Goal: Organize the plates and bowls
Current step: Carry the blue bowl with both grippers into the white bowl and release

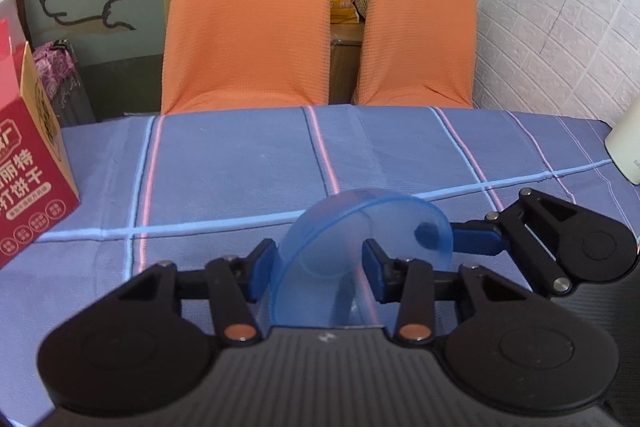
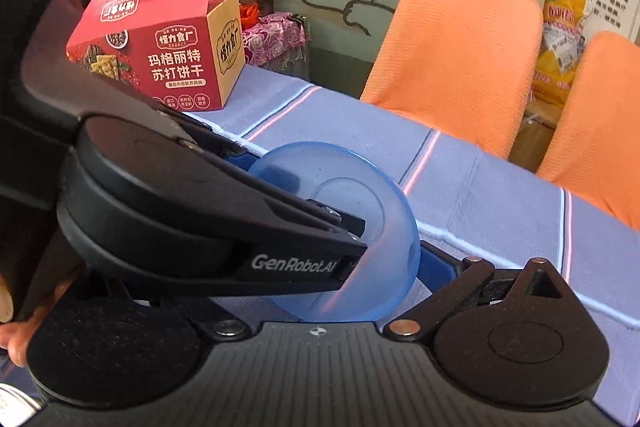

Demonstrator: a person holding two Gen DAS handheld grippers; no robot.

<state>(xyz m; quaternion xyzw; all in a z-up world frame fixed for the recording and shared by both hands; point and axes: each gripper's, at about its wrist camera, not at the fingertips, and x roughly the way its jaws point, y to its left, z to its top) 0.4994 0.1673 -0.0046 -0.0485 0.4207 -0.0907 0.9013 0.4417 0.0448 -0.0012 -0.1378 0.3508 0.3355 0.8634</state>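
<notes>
A translucent blue bowl (image 1: 332, 227) (image 2: 372, 195) is tipped steeply over the blue striped tablecloth (image 1: 240, 167). My left gripper (image 1: 318, 267) straddles its wall, with one blue pad outside at the rim and the other inside, pinching it. In the right wrist view the left gripper (image 2: 328, 205) reaches in from the left across the bowl. My right gripper (image 2: 320, 259) stands wide. Its right finger (image 2: 436, 267) (image 1: 476, 241) lies just outside the bowl's rim, and its other finger is hidden behind the left gripper.
A red cracker box (image 1: 28, 187) (image 2: 172, 59) stands on the table's left side. A white container (image 1: 626, 147) sits at the right edge. Two orange-covered chairs (image 1: 248, 19) (image 1: 420, 27) stand behind the far edge. A hand (image 2: 16, 339) shows at the lower left.
</notes>
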